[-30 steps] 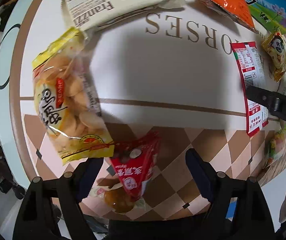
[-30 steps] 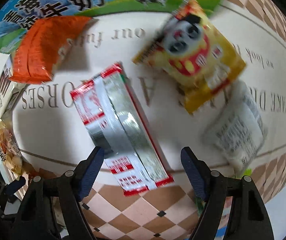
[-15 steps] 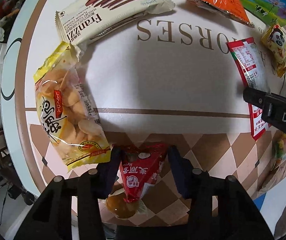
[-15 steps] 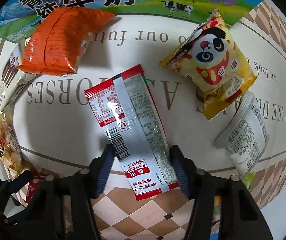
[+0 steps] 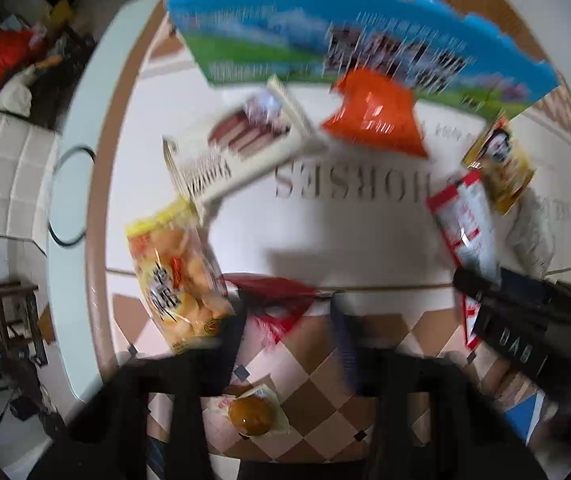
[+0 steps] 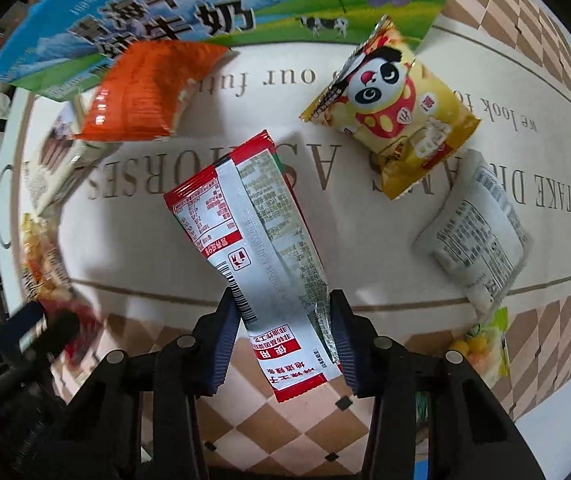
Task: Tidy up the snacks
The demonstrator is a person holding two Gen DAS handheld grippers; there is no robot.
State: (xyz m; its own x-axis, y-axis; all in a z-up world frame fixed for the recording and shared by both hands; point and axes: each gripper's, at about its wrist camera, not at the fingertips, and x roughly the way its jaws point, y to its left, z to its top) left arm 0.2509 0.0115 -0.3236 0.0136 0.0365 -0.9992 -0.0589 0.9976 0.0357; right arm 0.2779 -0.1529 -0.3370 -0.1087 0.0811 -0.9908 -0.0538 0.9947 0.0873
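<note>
My left gripper (image 5: 287,320) is shut on a small red snack packet (image 5: 275,306) and holds it lifted above the table; the view is blurred by motion. My right gripper (image 6: 283,330) is shut on a long red-and-silver snack packet (image 6: 253,236), its far end raised off the table; that packet also shows in the left wrist view (image 5: 467,224). A blue-and-green milk carton box (image 6: 137,16) stands at the far side, also in the left wrist view (image 5: 325,40).
On the table lie an orange bag (image 6: 149,92), a yellow panda bag (image 6: 397,112), a grey-white packet (image 6: 477,240), a cream biscuit box (image 5: 237,156), a yellow cracker bag (image 5: 173,280), a wrapped bun (image 5: 251,412) and a small green-yellow candy bag (image 6: 481,344). The table edge (image 5: 73,216) is at left.
Both grippers closed on their packets and lifted them. The left gripper has risen quickly, so the box and more of the table come into view.
</note>
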